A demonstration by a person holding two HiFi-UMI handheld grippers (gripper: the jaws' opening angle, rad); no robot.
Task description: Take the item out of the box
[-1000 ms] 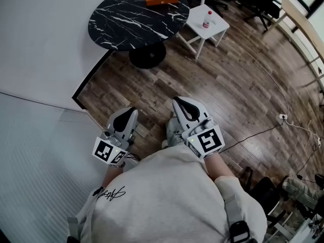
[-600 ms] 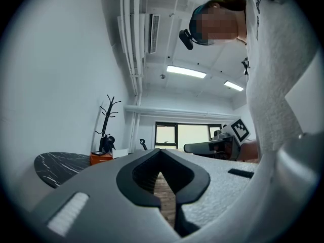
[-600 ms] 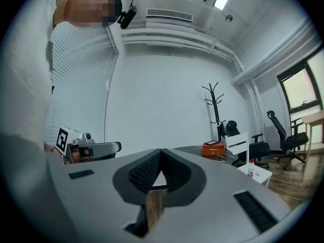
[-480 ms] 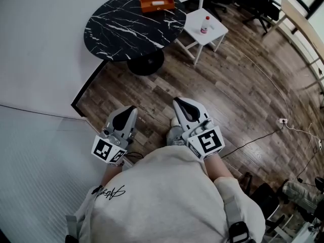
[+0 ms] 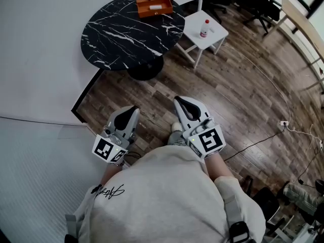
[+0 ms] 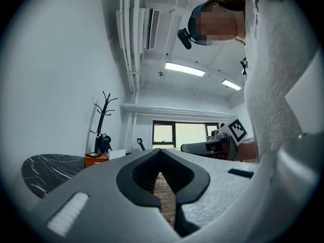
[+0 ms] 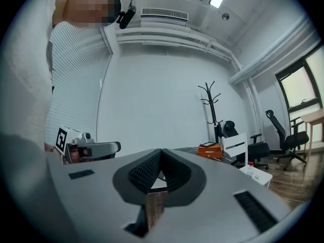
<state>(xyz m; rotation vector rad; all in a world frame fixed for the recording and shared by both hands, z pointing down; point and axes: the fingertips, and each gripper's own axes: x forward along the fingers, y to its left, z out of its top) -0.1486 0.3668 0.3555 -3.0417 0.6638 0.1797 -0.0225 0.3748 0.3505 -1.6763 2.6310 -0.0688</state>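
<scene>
While held close to the person's waist, the left gripper and right gripper each have jaws pressed together with nothing between them. The orange box sits at the far edge of the round black table, well apart from both.

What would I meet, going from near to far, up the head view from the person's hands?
left gripper and right gripper side by side → wooden floor → black marble table → orange box at its far edge
</scene>
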